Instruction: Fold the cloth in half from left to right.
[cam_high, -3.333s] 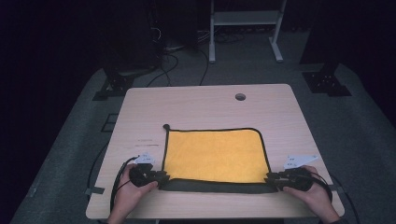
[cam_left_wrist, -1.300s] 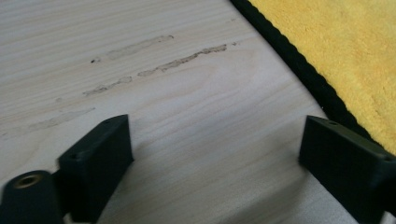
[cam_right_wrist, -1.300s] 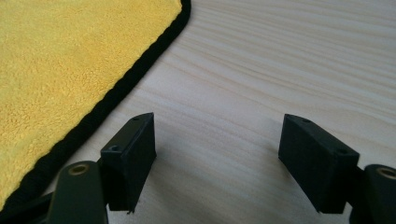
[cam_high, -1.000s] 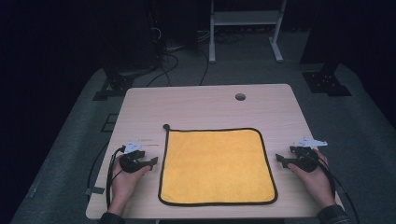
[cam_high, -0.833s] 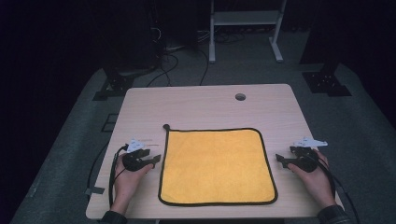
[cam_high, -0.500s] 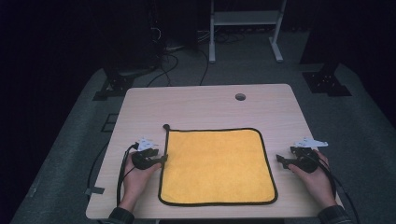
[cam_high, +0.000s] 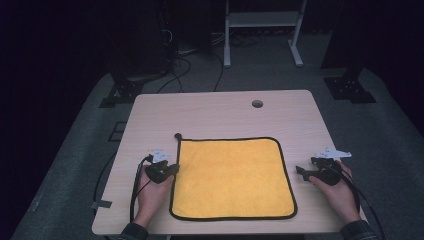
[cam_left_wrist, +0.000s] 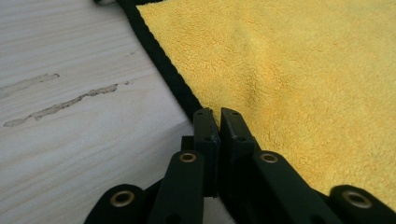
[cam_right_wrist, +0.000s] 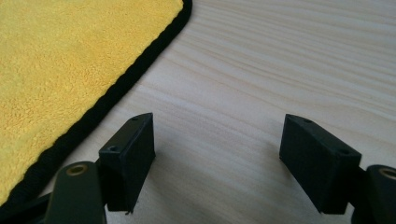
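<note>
The yellow cloth (cam_high: 232, 177) lies flat at the table's (cam_high: 220, 115) near centre; the left gripper (cam_left_wrist: 218, 122), jaws just closed, pinches its black left hem, while the right gripper (cam_right_wrist: 219, 154) rests wide apart beside its right edge.

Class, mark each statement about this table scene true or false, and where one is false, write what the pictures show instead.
1. The yellow cloth lies spread flat on the table. True.
2. The left gripper has its jaws wide apart. False: they are shut, at the cloth's black border; they have just been closing.
3. The right gripper stands open over bare wood beside the cloth. True.
4. The cloth has a red border. False: the border is black.
5. The round hole in the tabletop is covered by the cloth. False: it lies bare, beyond the cloth's far edge.
</note>
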